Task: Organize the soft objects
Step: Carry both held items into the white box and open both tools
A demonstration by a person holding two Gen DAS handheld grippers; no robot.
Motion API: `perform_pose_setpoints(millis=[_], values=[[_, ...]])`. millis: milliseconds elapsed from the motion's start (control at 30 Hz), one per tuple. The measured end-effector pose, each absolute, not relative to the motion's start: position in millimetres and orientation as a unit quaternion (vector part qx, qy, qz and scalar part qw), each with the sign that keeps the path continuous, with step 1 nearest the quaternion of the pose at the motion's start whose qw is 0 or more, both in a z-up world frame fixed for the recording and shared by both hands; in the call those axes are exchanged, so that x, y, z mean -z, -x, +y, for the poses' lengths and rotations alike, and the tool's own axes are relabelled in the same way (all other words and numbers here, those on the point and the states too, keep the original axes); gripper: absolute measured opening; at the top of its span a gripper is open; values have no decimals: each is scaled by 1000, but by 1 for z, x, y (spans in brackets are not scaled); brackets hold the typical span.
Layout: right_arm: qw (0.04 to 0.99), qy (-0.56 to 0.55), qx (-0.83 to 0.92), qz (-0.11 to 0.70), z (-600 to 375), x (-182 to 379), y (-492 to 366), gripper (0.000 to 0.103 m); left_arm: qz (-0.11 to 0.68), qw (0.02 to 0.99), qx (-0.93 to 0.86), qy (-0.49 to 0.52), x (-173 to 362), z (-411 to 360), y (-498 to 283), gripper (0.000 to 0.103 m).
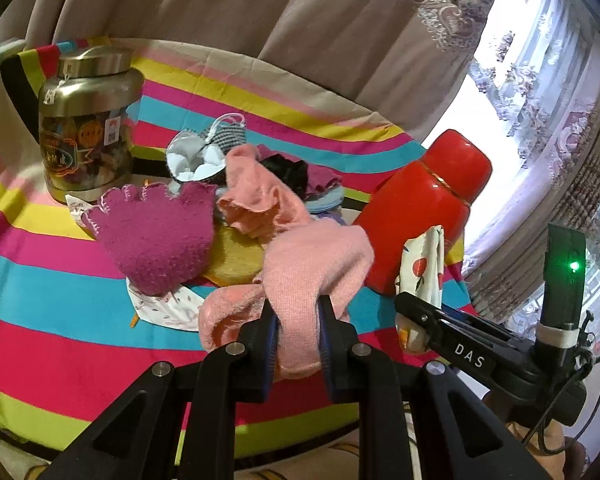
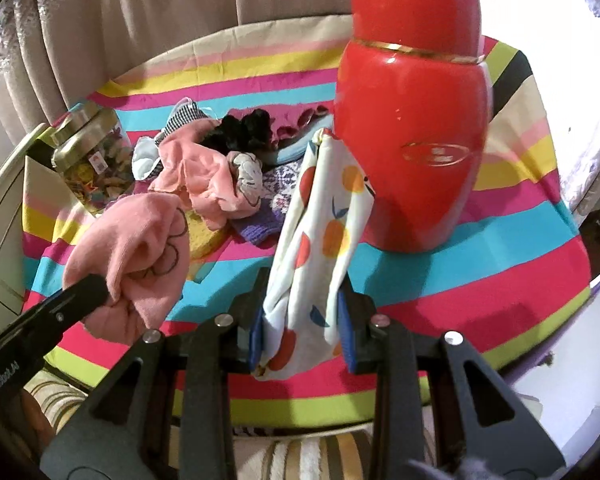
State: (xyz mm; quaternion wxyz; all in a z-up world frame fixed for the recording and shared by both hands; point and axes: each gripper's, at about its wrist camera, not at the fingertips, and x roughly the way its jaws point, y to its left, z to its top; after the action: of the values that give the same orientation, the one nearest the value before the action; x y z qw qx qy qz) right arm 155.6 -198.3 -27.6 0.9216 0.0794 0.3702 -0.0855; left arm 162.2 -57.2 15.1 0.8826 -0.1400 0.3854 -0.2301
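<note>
Jaws of left gripper (image 1: 299, 316) clamp pink knit cloth (image 1: 316, 264); right gripper (image 2: 302, 320) clamps fruit-print cloth (image 2: 320, 224)

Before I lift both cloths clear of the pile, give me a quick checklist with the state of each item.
1. Left tongs shut on the pink knit cloth: ok.
2. Right tongs shut on the fruit-print cloth: ok.
3. Pink knit cloth free of the peach fleece cloth beside it: cannot tell.
4. Fruit-print cloth clear of the red flask: not ok, it hangs right in front of it.
5. Steel-lidded jar upright and away from both tongs: ok.
6. Tongs apart from each other: ok.
</note>
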Motion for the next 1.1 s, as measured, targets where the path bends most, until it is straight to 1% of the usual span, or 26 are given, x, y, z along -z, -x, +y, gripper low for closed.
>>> perform_pose_setpoints(millis=[367,500,1100], values=[[921,-102,108,359,-233,19,-103,34,377,879,261,128,-39,-88,-129,19],[919,-110,116,359,-248,18,-83,34,383,869,281,139,-42,-103,-115,19],[900,-116,215,361,-336,18,7,35,407,827,367,122,-53,-182,-71,19]])
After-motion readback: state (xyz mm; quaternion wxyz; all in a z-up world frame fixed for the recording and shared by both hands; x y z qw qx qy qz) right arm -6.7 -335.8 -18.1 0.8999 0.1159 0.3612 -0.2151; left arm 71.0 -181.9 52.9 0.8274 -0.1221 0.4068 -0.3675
